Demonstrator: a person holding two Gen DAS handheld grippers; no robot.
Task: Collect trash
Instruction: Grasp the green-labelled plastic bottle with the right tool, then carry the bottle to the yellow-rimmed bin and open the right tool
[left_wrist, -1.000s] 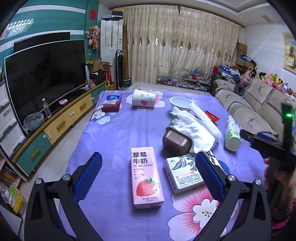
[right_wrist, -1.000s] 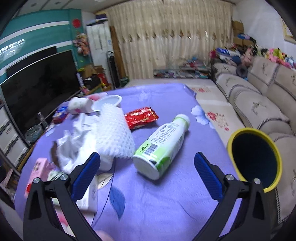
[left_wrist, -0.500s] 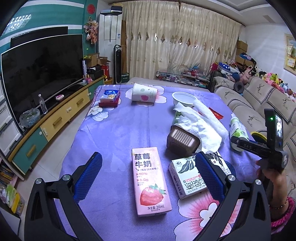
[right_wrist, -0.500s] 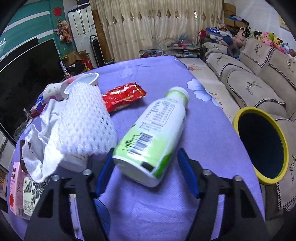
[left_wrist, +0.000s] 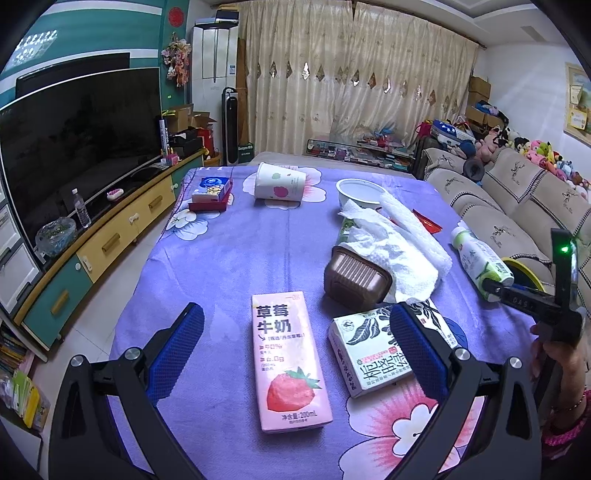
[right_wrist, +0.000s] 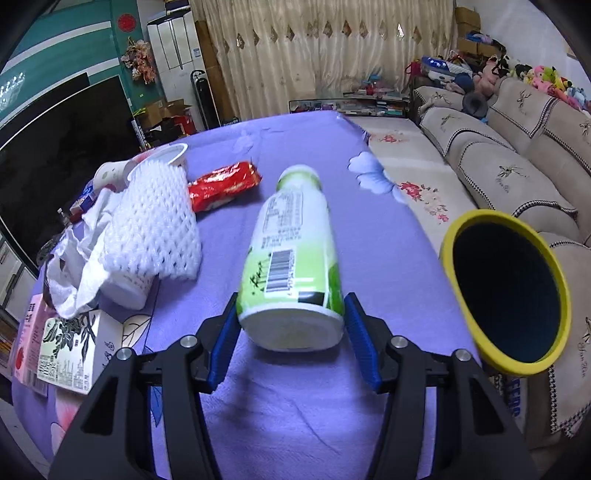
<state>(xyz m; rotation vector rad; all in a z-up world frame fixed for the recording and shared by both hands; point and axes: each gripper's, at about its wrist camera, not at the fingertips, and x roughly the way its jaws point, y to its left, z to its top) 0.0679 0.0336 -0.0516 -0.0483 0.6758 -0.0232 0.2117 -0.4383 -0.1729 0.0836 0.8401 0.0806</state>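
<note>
My right gripper (right_wrist: 291, 325) is shut on the base of a green and white bottle (right_wrist: 291, 243) that lies on the purple tablecloth (right_wrist: 295, 406); the bottle also shows in the left wrist view (left_wrist: 480, 262). A yellow-rimmed bin (right_wrist: 506, 295) stands just right of the table. My left gripper (left_wrist: 291, 332) is open above a pink strawberry milk carton (left_wrist: 288, 362), which lies flat between its fingers. A white and green carton (left_wrist: 369, 354) lies beside its right finger.
The table also bears a brown tray (left_wrist: 356, 277), crumpled white paper (left_wrist: 391, 240), white foam netting (right_wrist: 155, 221), a red wrapper (right_wrist: 221, 184), a white bowl (left_wrist: 360, 190), a tipped paper cup (left_wrist: 280, 181) and a small box (left_wrist: 212, 190). A sofa (right_wrist: 517, 166) stands right, a TV cabinet (left_wrist: 92, 240) left.
My right gripper moved forward to the bottle and shut on its base. The left gripper stayed open and drew back slightly over the pink carton.
</note>
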